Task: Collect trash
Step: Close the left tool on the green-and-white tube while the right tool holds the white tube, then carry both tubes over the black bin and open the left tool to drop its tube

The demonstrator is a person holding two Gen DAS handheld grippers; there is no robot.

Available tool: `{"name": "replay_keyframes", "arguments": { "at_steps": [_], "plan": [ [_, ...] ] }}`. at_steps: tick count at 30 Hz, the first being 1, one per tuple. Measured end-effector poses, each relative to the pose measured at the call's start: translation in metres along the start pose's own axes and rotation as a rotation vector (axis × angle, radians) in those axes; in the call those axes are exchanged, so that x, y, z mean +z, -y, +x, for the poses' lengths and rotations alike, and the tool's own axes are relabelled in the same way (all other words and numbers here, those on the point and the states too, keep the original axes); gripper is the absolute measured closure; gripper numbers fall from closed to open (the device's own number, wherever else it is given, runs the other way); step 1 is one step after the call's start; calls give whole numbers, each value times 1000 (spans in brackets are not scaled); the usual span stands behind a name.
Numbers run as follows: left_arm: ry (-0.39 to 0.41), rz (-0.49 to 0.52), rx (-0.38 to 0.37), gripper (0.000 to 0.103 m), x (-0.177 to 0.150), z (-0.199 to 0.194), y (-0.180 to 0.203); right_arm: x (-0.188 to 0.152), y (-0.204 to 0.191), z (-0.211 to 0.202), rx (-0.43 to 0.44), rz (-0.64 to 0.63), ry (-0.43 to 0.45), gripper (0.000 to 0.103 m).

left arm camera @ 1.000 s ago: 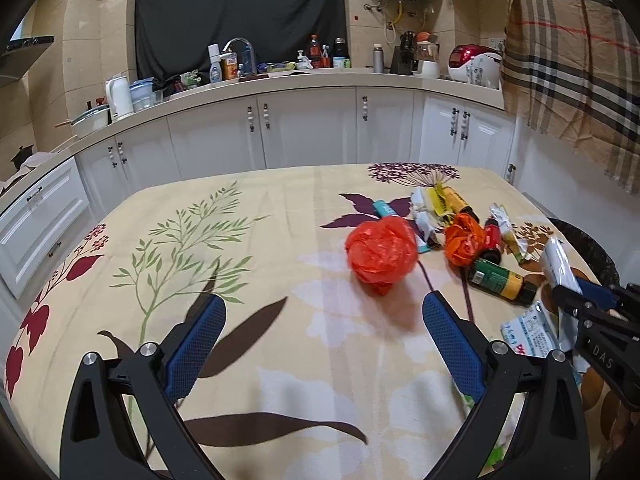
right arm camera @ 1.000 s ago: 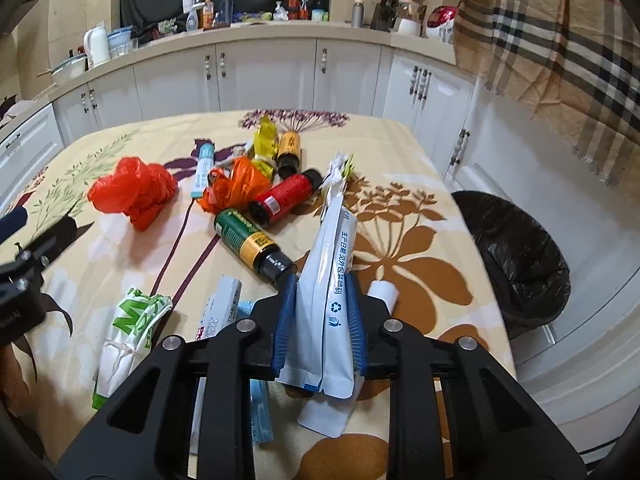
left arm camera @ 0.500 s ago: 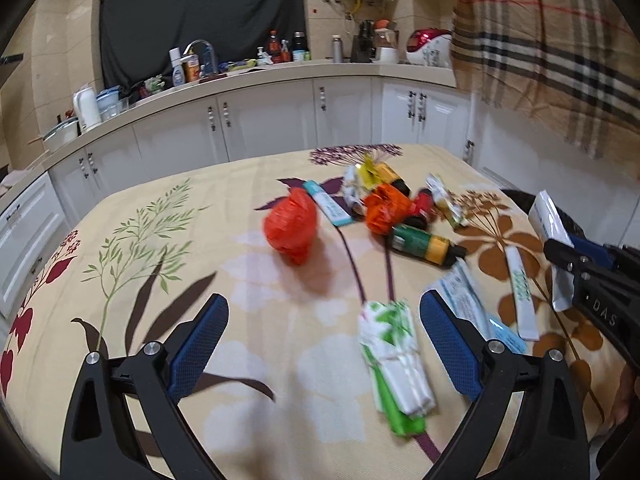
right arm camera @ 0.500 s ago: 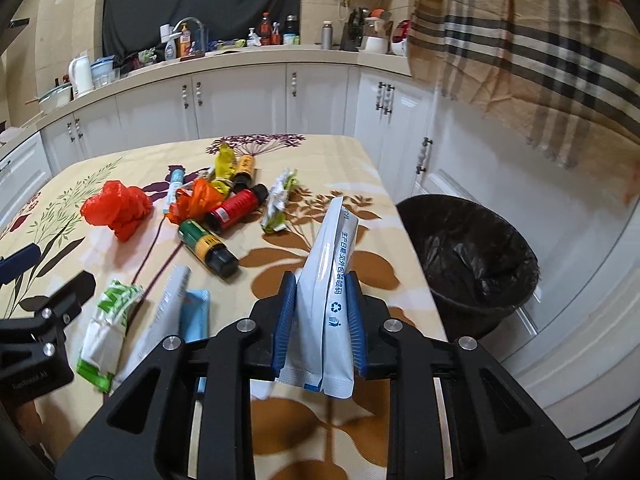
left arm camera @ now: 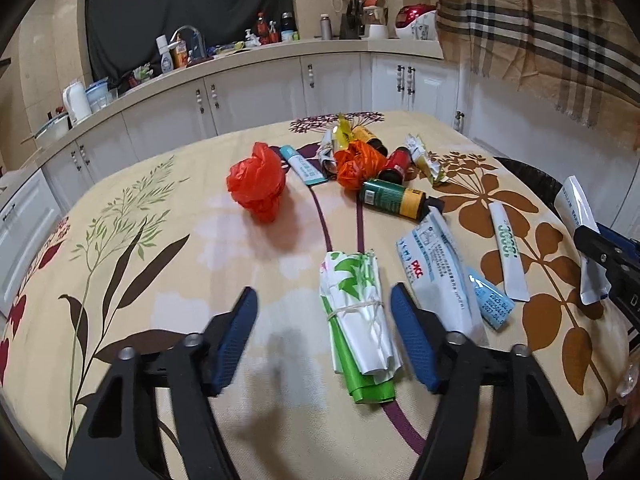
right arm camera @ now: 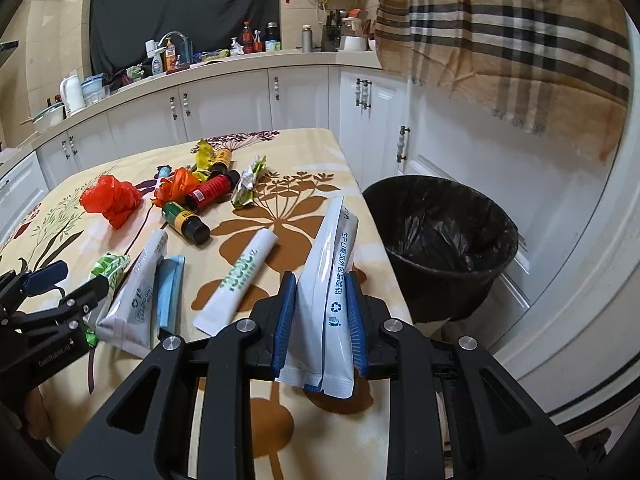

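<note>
My right gripper (right arm camera: 320,320) is shut on a white foil pouch (right arm camera: 330,280) and holds it over the table's right edge, beside the black-lined bin (right arm camera: 440,236). My left gripper (left arm camera: 324,332) is open just above the table; a green-and-white tied bag bundle (left arm camera: 358,312) lies between its fingers, close to the right one. Other trash on the floral cloth: a red bag (left arm camera: 256,182), an orange bag (left arm camera: 356,164), a green bottle (left arm camera: 394,198), a white pouch (left arm camera: 436,272), a white tube (left arm camera: 506,248).
White cabinets and a cluttered counter (left arm camera: 248,52) run behind the table. A plaid cloth (right arm camera: 500,32) hangs above the bin. The right gripper and its pouch show at the right edge of the left wrist view (left arm camera: 580,220).
My left gripper moved right and down to straddle the green-and-white bundle. My right gripper carried the pouch right, toward the bin.
</note>
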State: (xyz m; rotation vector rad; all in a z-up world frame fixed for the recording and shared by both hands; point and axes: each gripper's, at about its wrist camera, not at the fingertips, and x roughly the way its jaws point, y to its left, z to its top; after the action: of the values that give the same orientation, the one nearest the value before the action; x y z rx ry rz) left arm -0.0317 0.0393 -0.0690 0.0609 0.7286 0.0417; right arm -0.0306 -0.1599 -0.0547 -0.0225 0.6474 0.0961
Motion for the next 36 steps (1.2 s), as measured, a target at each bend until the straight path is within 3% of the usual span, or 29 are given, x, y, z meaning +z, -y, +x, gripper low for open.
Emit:
{"name": "replay_keyframes", "arguments": {
  "at_steps": [5, 14, 21, 36],
  "plan": [
    [-16, 12, -32, 71, -3, 2, 4, -1, 2, -4, -4, 9, 13, 78],
    [48, -11, -29, 72, 1, -12, 1, 0, 3, -5, -7, 10, 22, 79],
    [111, -5, -68, 72, 30, -23, 8, 15, 11, 2, -36, 9, 39, 78],
    [176, 118, -216, 72, 131, 20, 102, 78, 82, 49, -184, 56, 91, 78]
  ]
}}
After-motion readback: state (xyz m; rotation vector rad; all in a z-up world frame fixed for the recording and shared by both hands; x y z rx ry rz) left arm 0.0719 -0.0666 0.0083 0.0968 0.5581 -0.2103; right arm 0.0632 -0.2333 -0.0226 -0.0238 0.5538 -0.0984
